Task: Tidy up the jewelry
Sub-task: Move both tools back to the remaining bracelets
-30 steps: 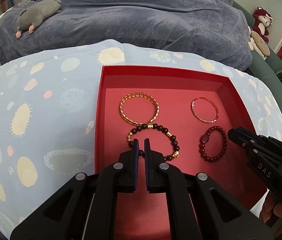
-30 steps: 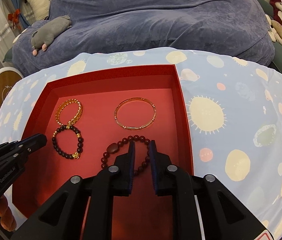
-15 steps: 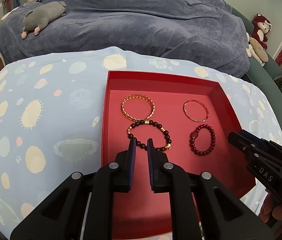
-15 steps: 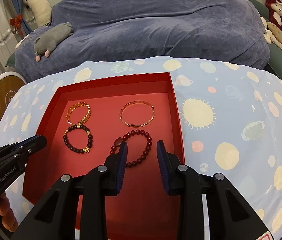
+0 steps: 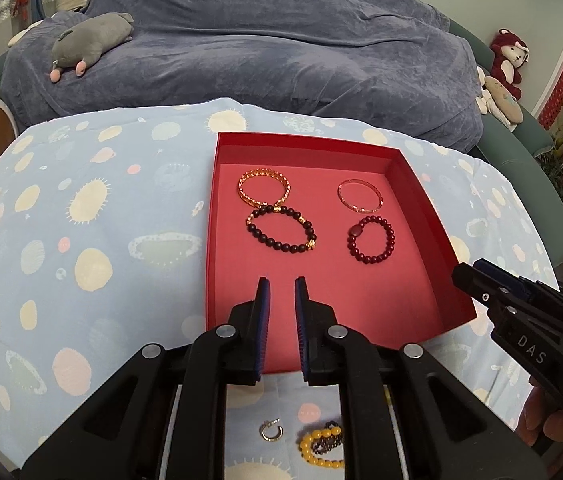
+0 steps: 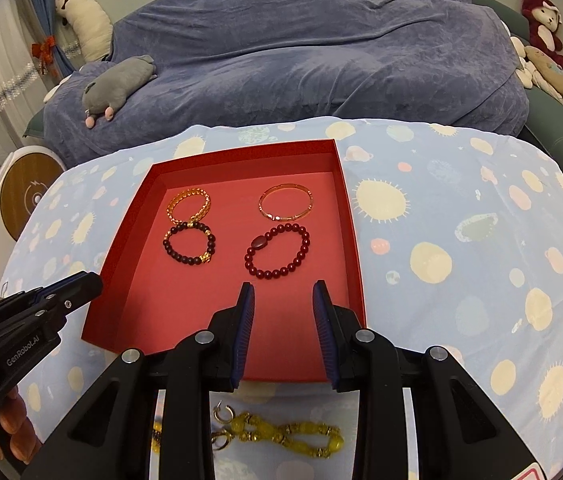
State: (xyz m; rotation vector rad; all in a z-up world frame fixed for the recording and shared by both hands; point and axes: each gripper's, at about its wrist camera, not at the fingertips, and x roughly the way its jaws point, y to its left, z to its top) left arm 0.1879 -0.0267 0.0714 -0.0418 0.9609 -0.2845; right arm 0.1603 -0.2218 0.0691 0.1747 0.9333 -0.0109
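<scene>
Both my left claw (image 5: 280, 280) and right claw (image 6: 284, 285) hang apart, empty; grabbing the yellow beaded bracelet (image 6: 281, 434) below risks snagging the small gold hoop earrings (image 6: 223, 410) tangled alongside.

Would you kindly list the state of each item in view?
Red cardboard tray: open, holding four bracelets.
Gold chain bracelet: flat, touching the dark bead bracelet.
Yellow bead bracelet: outside the tray, on the cloth.
Left gripper: jaws open, empty.
Right gripper: jaws open, empty.

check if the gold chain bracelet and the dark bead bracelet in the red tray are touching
Touching. In the right wrist view the gold chain bracelet meets the top of the dark bead bracelet with no red tray floor between them.
</scene>
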